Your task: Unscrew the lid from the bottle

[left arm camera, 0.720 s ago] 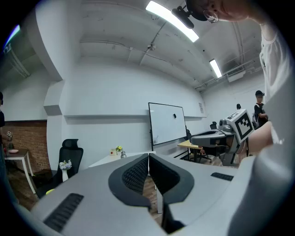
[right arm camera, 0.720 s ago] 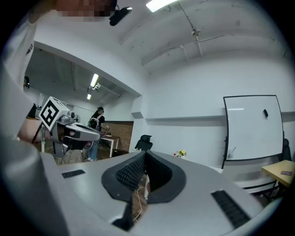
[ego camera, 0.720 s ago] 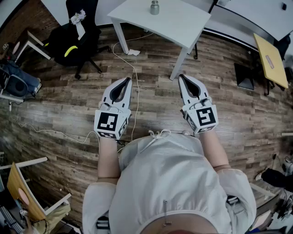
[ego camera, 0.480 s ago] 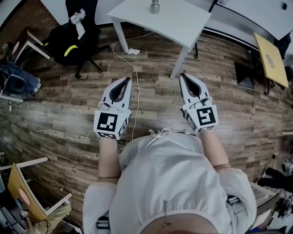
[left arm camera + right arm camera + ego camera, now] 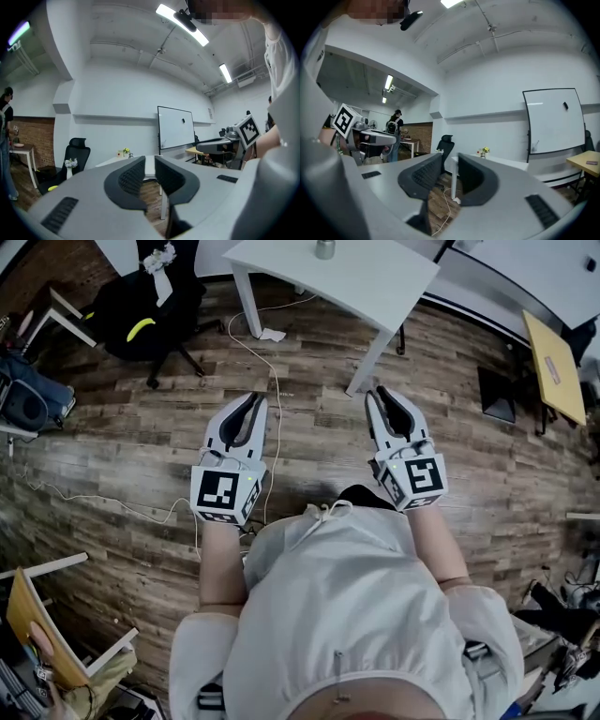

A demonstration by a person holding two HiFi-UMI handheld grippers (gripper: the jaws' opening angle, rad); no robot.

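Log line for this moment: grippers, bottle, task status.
left gripper: shut, empty, level | right gripper: slightly apart, empty, level | bottle: on white table ahead, untouched | task: unscrewing not started

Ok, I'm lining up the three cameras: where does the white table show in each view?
Head view: the white table lies at the top edge, right of centre.
Left gripper view: the table is low and left of centre, its top seen nearly edge-on.
Right gripper view: the table is low and right of centre.
Shared landmark: the black office chair, left of the table in all three views.
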